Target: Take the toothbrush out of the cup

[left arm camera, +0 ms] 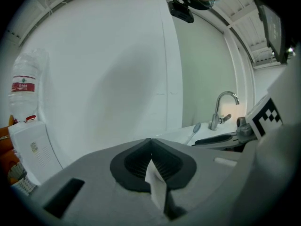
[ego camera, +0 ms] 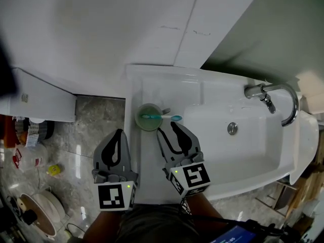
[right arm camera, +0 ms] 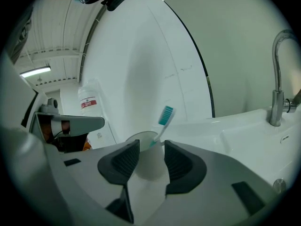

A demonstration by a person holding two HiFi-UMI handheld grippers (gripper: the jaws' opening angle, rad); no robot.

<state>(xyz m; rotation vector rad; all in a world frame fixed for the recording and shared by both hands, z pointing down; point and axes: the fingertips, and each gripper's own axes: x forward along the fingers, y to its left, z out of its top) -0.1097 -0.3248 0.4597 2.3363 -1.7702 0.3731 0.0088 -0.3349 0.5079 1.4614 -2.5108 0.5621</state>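
A pale green cup (ego camera: 147, 121) stands on the left ledge of the white sink (ego camera: 223, 181). A toothbrush (ego camera: 167, 117) with a teal head leans out of the cup to the right. My right gripper (ego camera: 168, 128) is open just in front of the cup, fingertips near its rim. In the right gripper view the cup (right arm camera: 141, 140) shows through the gap of the right gripper (right arm camera: 146, 155), and the toothbrush (right arm camera: 164, 117) rises above it. My left gripper (ego camera: 120, 133) is shut and empty, left of the sink edge. In the left gripper view the left gripper (left arm camera: 150, 147) has its pads together.
A chrome faucet (ego camera: 273, 92) curves over the basin at the right, with the drain (ego camera: 232, 128) below it. A white wall panel (ego camera: 101, 29) stands behind the sink. Bottles and a bowl (ego camera: 38, 211) clutter the marble floor at the left, near a white box (ego camera: 40, 103).
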